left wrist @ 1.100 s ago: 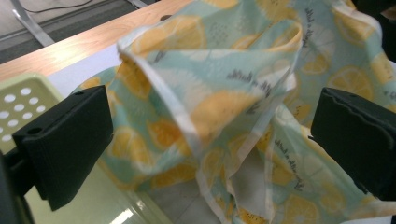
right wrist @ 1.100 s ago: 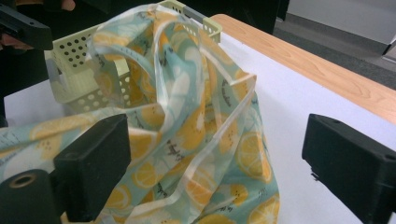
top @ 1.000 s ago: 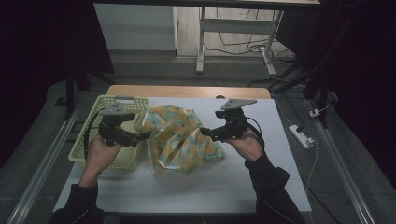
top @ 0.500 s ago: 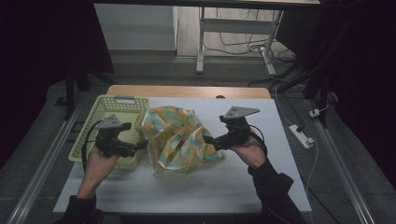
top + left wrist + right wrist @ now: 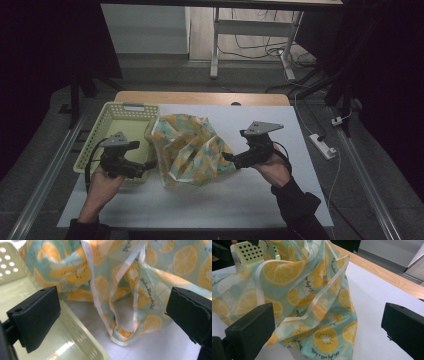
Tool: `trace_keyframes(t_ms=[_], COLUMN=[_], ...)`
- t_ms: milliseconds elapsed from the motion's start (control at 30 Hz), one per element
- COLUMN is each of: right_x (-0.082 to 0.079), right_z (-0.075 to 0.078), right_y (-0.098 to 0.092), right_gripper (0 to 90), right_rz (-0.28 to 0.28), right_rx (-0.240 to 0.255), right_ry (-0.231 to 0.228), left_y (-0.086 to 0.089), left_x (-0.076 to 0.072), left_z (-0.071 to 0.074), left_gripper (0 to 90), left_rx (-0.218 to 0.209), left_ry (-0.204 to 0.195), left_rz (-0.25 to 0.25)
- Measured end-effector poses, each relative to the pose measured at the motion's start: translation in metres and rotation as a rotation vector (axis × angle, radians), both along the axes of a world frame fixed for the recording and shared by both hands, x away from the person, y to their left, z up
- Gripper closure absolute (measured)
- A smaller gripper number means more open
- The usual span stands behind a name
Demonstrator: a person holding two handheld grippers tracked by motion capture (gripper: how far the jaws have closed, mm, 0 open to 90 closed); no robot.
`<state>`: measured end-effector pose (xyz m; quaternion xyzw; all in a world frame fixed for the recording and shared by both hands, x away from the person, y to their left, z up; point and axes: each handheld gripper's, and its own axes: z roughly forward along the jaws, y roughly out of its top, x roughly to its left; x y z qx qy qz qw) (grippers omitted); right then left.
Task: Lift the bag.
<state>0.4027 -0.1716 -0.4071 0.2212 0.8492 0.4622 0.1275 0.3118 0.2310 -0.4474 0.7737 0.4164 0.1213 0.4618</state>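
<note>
Both grippers [image 5: 150, 165] [image 5: 227, 157] have dropped lower beside the cloth [image 5: 190, 150], jaws apart.

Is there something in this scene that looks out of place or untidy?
Yes. The lemon-print cloth lies crumpled in a heap, partly draped over the basket rim instead of flat on the table. Both grippers are open beside it.

A white-topped table [image 5: 260, 200] with a strip of bare wood along its far edge carries two things. A crumpled cloth [image 5: 187, 150] printed with orange and lemon slices on pale green is heaped near the middle of the table, its left side draped against the rim of a pale yellow perforated basket [image 5: 112, 117] that stands at the table's left edge, toward the far left corner.
</note>
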Motion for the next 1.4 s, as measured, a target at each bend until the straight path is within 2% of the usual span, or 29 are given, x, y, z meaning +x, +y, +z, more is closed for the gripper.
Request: trace_keyframes(t_ms=[400,700,967,1167,1400], right_x=[-0.015,-0.028,-0.04,-0.049,-0.058], right_z=[-0.001,-0.009,-0.015,-0.024,-0.035], right_y=[-0.011,-0.026,-0.047,-0.065,-0.084], right_gripper=[0.0,0.0,0.0,0.0,0.0], right_rz=[-0.018,-0.049,-0.096,-0.138,-0.179], right_rx=[0.005,0.014,0.033,0.038,0.035], right_ry=[0.001,-0.004,0.002,-0.005,0.009], left_y=[0.008,0.022,0.038,0.044,0.051], left_x=[-0.025,-0.047,-0.065,-0.075,-0.088], left_z=[-0.002,-0.014,-0.019,-0.026,-0.032], left_gripper=[0.0,0.0,0.0,0.0,0.0], left_rx=[-0.015,-0.017,-0.045,-0.04,-0.022], left_ry=[-0.008,0.004,-0.004,0.004,0.001], left_rz=[0.027,0.065,0.107,0.129,0.157])
